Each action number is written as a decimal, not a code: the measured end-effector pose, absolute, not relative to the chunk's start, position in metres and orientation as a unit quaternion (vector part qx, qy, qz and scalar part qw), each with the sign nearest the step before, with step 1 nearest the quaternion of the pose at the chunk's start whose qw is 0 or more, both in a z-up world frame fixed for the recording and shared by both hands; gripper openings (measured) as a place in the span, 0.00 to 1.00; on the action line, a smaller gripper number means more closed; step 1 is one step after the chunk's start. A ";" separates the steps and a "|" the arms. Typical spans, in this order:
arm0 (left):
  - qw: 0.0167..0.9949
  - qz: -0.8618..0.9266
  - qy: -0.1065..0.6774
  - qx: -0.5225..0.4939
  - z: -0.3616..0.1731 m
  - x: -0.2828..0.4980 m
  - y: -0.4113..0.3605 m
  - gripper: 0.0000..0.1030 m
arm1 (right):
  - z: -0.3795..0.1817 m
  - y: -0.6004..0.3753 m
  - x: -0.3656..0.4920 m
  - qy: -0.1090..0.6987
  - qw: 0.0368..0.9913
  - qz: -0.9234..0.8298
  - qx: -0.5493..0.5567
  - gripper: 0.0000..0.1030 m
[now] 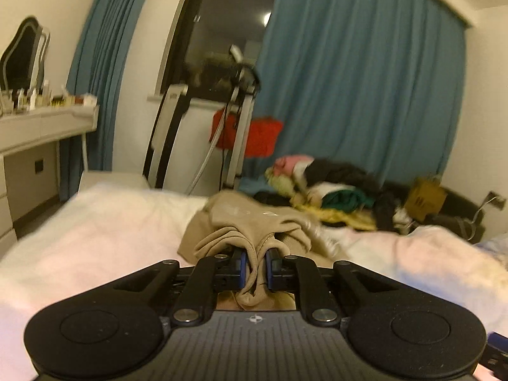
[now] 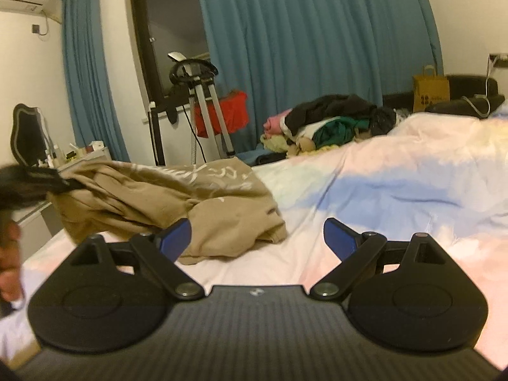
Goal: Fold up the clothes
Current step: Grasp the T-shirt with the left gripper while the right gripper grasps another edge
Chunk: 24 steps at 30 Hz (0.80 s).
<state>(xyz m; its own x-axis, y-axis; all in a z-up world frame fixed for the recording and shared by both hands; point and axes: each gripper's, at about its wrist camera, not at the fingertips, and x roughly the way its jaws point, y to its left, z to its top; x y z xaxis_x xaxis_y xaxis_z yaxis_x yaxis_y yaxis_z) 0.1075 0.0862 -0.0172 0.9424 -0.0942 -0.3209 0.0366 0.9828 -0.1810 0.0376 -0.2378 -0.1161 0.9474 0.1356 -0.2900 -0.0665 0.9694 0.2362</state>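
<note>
A tan garment [image 1: 254,219] with white print lies crumpled on the pale bed cover [image 1: 95,222]. My left gripper [image 1: 255,263] is shut on a bunched fold of it and holds that fold raised. In the right wrist view the same tan garment [image 2: 197,197] lies left of centre, with the left gripper [image 2: 41,179] clamped on its left edge. My right gripper [image 2: 257,235] is open and empty, low over the bed cover [image 2: 397,190], its left fingertip [image 2: 176,233] just in front of the garment's near edge.
A pile of mixed clothes [image 2: 330,120] lies at the bed's far side, with a brown paper bag [image 2: 430,90] beyond. An exercise machine [image 2: 197,95] and red cloth [image 2: 228,114] stand by the blue curtains [image 2: 301,31]. A dressing table [image 1: 44,123] stands at the left.
</note>
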 end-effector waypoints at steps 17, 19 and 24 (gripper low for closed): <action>0.969 -0.010 0.180 -0.171 -0.011 0.034 0.155 0.13 | -0.155 -0.104 0.083 0.224 0.964 0.144 0.016 0.89; 0.965 0.001 0.188 -0.180 -0.019 0.040 0.165 0.13 | -0.166 -0.093 0.100 0.232 0.963 0.138 0.014 0.89; 0.961 0.031 0.205 -0.185 -0.034 0.059 0.180 0.13 | -0.175 -0.101 0.112 0.202 0.977 0.060 0.044 0.89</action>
